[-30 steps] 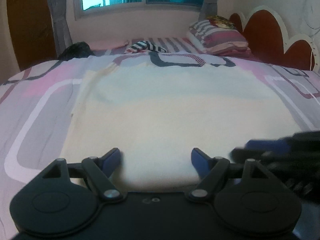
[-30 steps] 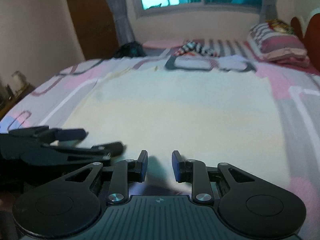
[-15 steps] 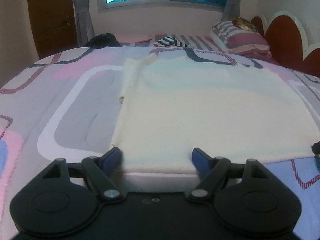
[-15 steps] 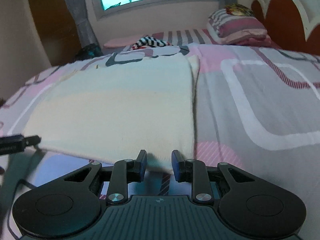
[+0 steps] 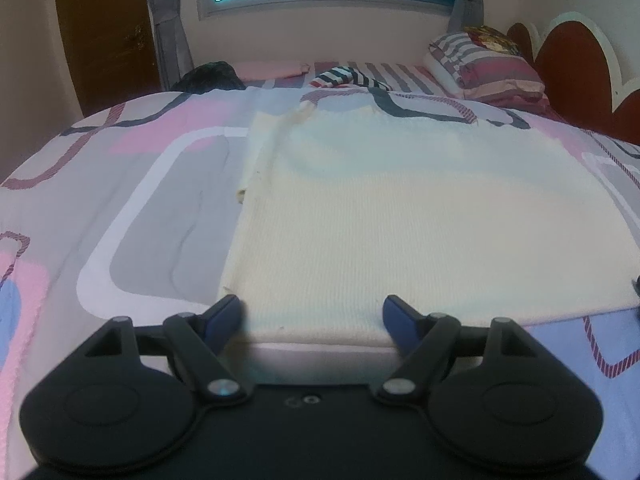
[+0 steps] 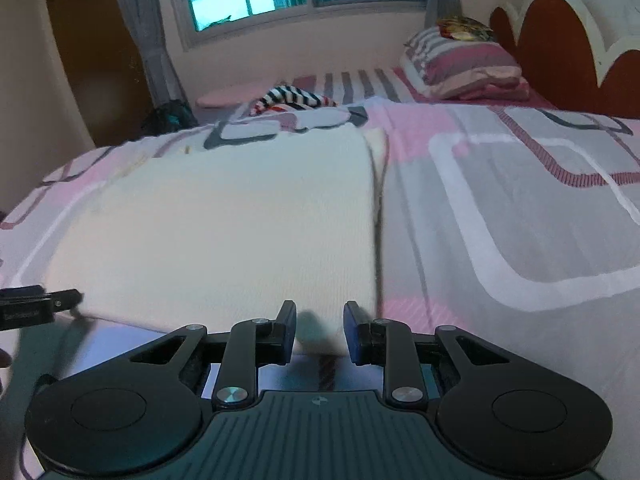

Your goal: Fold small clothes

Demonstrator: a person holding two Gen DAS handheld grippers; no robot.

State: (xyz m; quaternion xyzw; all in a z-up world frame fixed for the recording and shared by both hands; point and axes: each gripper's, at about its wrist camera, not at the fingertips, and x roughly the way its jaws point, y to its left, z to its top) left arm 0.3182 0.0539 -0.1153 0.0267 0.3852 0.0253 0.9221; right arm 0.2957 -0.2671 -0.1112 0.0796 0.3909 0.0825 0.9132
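A cream knitted garment (image 5: pixel 400 220) lies spread flat on the bed, its near hem towards me. My left gripper (image 5: pixel 312 314) stands wide open over the hem at the garment's near left corner, its blue pads either side of the cloth and not pressing it. My right gripper (image 6: pixel 320 320) hovers at the near right corner of the same garment (image 6: pixel 240 220). Its jaws leave a narrow gap, and nothing is pinched in it. The left gripper's tip (image 6: pixel 40 304) shows at the left edge of the right wrist view.
The bedspread (image 5: pixel 140 220) has pink, grey and white rounded squares. At the far side lie a striped garment (image 5: pixel 344 76), a dark bundle (image 5: pixel 208 76), a folded pink cloth (image 5: pixel 272 68) and a striped pillow (image 5: pixel 488 68). A red headboard (image 5: pixel 580 68) stands on the right.
The two grippers were side by side at the middle of the near hem. The left one has slid to the left corner, the right one to the right corner. The garment has not moved.
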